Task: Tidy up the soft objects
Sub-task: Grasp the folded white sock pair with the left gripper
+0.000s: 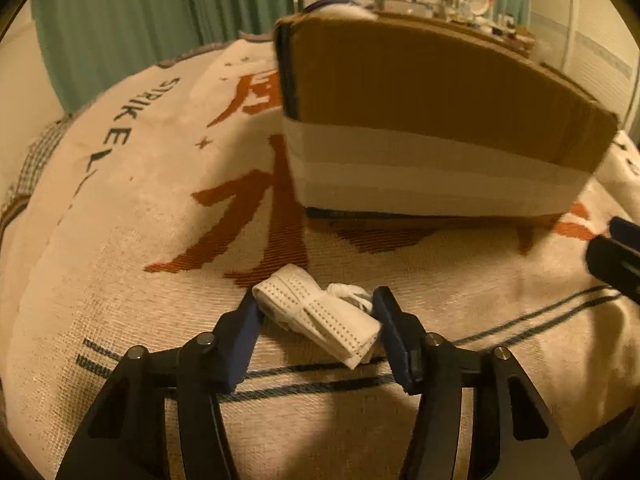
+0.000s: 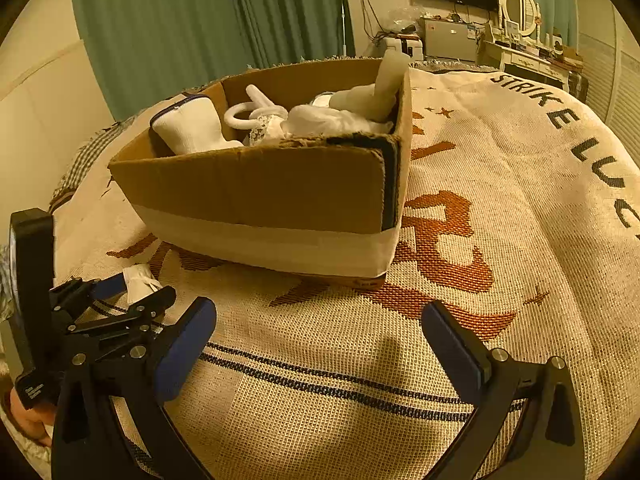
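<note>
My left tongs (image 1: 316,316) bracket a folded white cloth (image 1: 320,314) lying on the blanket (image 1: 132,240), both pads touching it; my right tongs (image 2: 318,344) stand wide over bare blanket; the cardboard box (image 2: 260,196) just beyond holds other white soft things (image 2: 320,120).

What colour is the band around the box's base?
White, around the cardboard box; clearest in the left wrist view.
</note>
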Demonstrator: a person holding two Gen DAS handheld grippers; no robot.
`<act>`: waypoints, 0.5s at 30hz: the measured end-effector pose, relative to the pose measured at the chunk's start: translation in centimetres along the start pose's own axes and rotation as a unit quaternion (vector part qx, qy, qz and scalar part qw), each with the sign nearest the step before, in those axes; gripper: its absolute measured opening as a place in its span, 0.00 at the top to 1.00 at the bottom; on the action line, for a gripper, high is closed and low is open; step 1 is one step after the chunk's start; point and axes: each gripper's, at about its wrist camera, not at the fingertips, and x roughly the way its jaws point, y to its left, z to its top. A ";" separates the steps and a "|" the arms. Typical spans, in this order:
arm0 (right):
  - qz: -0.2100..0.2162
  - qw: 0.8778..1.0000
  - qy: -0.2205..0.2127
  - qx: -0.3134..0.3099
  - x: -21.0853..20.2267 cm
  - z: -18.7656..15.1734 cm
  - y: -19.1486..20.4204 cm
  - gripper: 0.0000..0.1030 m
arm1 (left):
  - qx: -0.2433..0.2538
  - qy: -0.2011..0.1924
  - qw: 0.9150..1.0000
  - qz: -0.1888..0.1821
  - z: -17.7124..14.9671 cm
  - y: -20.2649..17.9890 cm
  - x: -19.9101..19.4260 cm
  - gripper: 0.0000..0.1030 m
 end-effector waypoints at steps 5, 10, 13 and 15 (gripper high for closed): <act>0.000 1.000 -0.006 0.004 -0.9 -0.3 0.0 0.00 | 0.009 -0.021 1.000 -0.019 -0.3 -1.0 -2.3 0.50; 0.001 1.000 -0.024 0.009 -3.1 -0.5 0.1 0.00 | 0.016 -0.042 0.998 -0.032 -0.4 -1.5 -5.2 0.50; -0.001 0.999 -0.043 0.008 -5.3 -0.5 0.5 0.00 | 0.022 -0.061 0.997 -0.040 -0.3 -1.6 -7.5 0.50; -0.002 0.998 -0.056 0.005 -6.9 -0.4 0.8 0.00 | 0.023 -0.075 0.996 -0.044 -0.2 -1.6 -8.9 0.50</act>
